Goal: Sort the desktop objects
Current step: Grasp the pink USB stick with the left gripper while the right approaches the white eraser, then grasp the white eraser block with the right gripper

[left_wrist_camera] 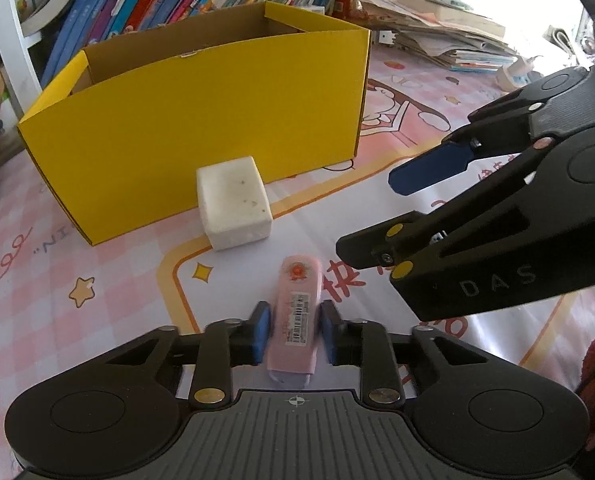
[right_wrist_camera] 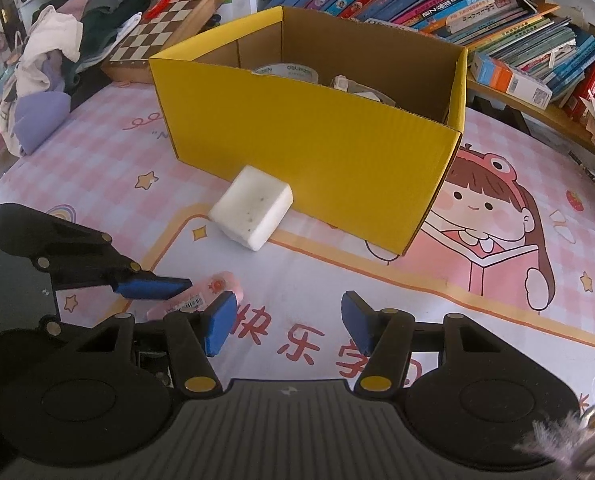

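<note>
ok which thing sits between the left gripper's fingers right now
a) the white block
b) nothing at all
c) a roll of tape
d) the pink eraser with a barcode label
d: the left gripper has its blue pads on either side of the pink eraser, while the white block lies apart on the mat, close in front of the yellow box; whether the pads already press the eraser cannot be told.

— What do my two tools look like on the feed?

— My left gripper (left_wrist_camera: pixel 293 332) and right gripper (right_wrist_camera: pixel 285 322) are matte black linkages with blue pads (left_wrist_camera: pixel 260 328), brass-yellow pivot discs, small silver screws and a ribbed grey base. "DAS" lettering marks the right one.
</note>
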`<state>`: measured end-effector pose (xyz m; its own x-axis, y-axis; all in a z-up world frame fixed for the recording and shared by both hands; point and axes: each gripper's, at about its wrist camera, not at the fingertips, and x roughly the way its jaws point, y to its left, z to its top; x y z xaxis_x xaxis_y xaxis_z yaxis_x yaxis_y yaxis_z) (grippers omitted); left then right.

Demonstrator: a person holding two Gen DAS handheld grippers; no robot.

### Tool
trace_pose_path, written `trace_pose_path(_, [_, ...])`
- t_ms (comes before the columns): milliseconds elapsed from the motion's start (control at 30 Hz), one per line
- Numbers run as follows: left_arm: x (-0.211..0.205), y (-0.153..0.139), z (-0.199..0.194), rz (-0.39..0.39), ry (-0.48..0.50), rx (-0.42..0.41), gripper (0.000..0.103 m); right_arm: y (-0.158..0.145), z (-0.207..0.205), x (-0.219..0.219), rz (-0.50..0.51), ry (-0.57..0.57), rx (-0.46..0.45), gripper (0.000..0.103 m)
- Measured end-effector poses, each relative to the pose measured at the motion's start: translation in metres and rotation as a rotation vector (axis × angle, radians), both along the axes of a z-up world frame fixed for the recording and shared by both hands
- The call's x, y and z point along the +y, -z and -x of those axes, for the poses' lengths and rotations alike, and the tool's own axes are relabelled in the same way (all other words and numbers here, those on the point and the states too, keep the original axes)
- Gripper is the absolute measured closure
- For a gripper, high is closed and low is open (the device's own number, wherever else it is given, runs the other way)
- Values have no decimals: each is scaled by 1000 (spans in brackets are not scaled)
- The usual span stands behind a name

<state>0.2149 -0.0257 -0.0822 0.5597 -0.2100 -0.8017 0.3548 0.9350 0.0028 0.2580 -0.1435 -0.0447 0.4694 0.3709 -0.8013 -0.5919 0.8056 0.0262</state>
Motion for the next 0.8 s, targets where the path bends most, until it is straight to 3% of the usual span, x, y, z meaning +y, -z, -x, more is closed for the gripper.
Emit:
trace_pose_path(133, [8,-3,4,16,-13,7,80,1,-2,4,-9,2,5,47])
trace_pose_path(467, [53,-18,13,57,-191,3,80,5,-17,22,-42,2,20,42])
trace_pose_path(800, [79,-26,21,44,-283,-15,80,13,-43,52,-32,-20,23,39])
